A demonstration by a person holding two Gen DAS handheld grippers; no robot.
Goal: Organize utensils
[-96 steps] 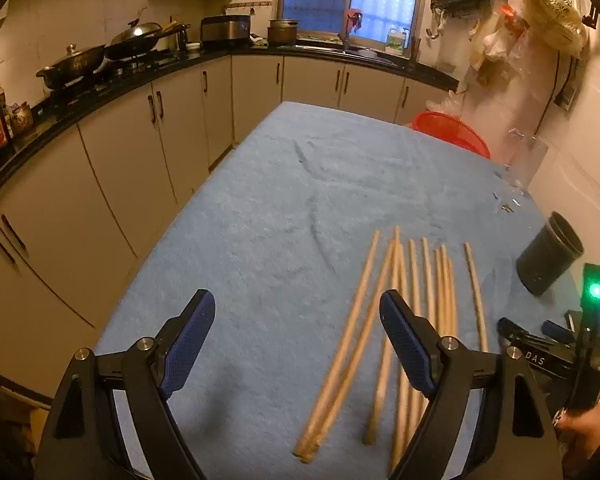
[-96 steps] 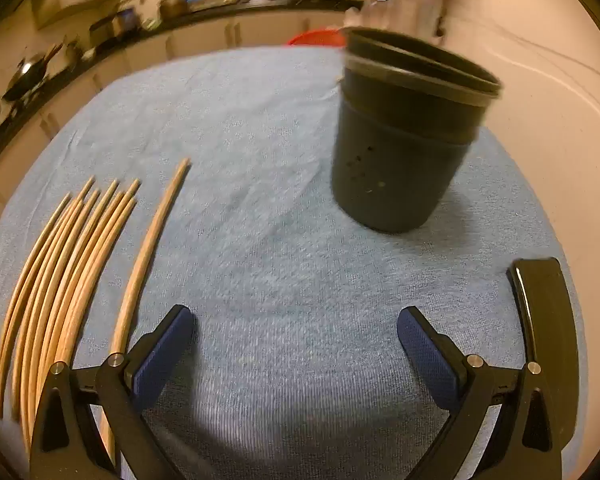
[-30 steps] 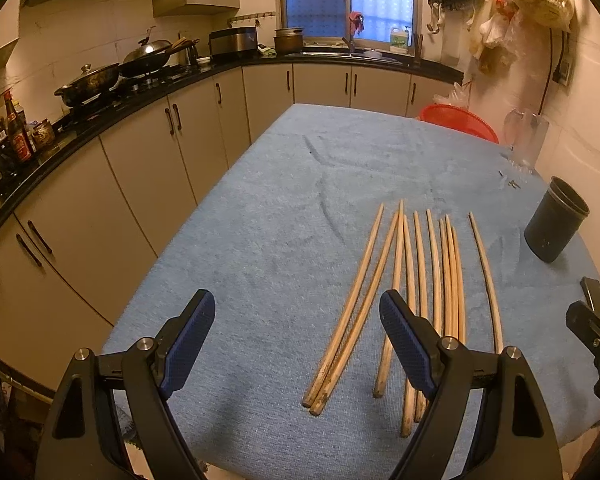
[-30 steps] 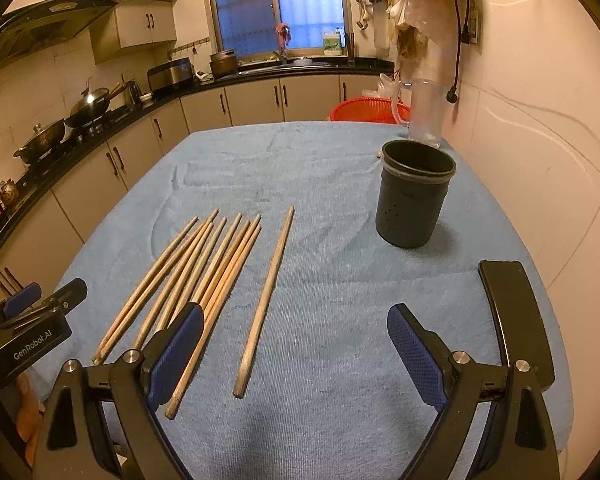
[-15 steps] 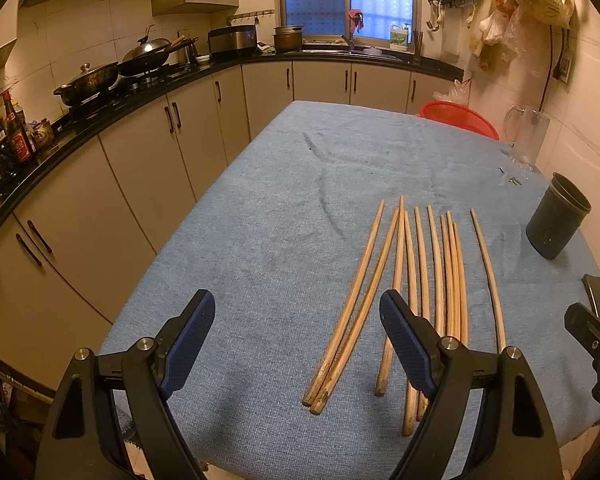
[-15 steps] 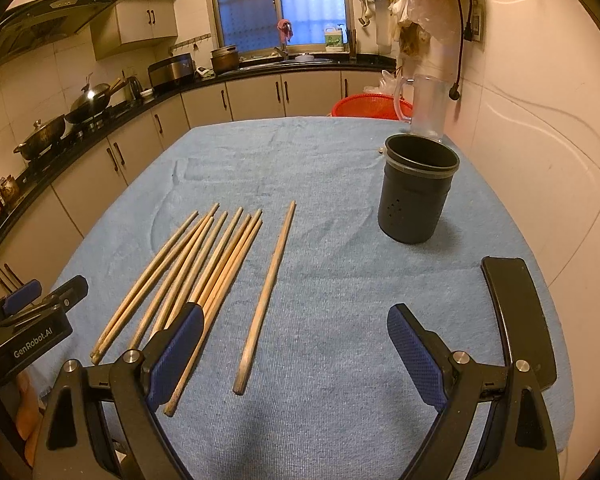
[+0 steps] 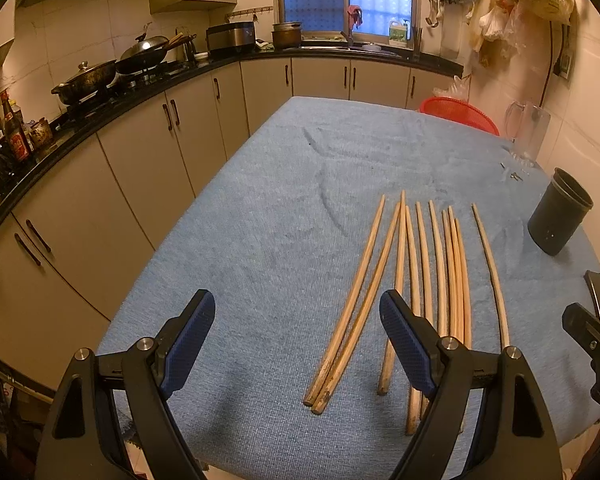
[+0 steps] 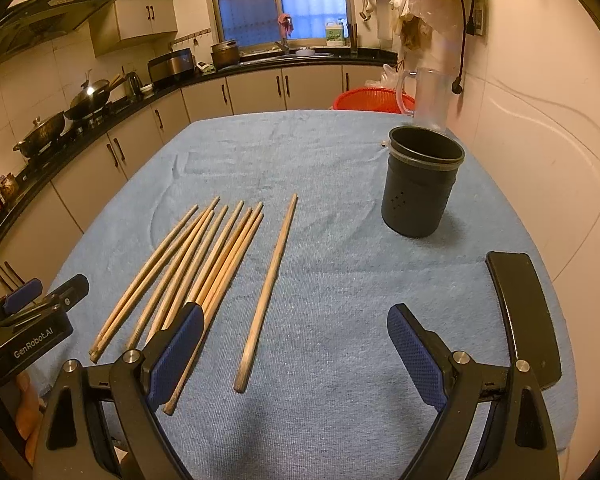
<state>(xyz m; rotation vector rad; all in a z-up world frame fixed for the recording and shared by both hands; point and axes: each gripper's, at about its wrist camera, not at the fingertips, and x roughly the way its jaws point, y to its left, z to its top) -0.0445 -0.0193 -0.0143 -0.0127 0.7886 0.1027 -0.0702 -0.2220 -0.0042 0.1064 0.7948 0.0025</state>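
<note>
On counter (image 8: 340,160): chopsticks (image 8: 204,264) untouched, cup (image 8: 418,188) at 1 o'clock. Both tongs (image 7: 296,340) (image 8: 296,352) spread, nothing held. First pick-up judged next.

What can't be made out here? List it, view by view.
- Left wrist view: near ends of several chopsticks hidden behind the left gripper finger.
- Right wrist view: bottom inside the black holder hidden by its wall.
- Right wrist view: a few chopstick ends behind the right gripper finger.
</note>
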